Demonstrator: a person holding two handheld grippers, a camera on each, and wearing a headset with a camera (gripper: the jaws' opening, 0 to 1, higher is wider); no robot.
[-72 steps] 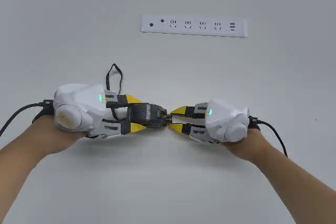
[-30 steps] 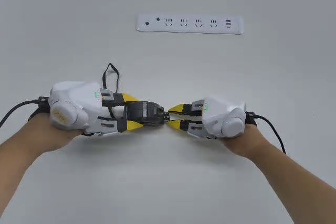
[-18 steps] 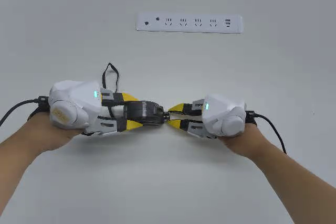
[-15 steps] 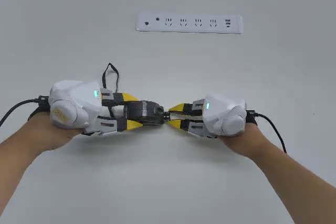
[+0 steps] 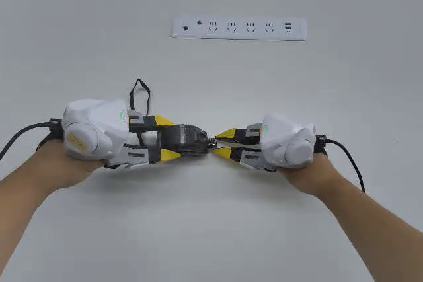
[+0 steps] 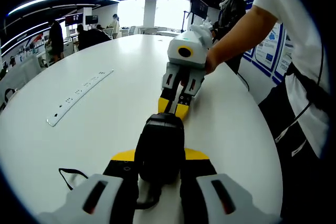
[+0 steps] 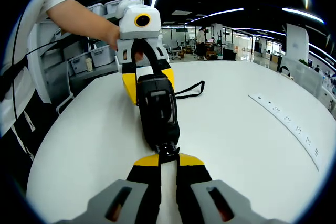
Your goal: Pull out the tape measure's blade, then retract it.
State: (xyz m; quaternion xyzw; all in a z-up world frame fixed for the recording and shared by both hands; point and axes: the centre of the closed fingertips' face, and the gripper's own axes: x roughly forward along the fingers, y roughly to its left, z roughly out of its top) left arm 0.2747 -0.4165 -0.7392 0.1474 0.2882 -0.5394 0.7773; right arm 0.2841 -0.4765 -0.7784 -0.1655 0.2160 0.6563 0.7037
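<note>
So the left gripper (image 5: 169, 141) is clamped on the tape measure (image 5: 185, 141) at centre. Its mouth points right, straight at the right gripper (image 5: 221, 144) touching it, jaws pinched on the blade tab (image 5: 213, 143). The pull should run rightward, I'd guess.

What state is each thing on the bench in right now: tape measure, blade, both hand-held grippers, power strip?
tape measure: case clamped between the left jaws.
blade: barely out, end hook pinched.
left hand-held gripper: shut on the tape measure.
right hand-held gripper: shut on the blade's hook.
power strip: flat on the table, sockets empty.
</note>
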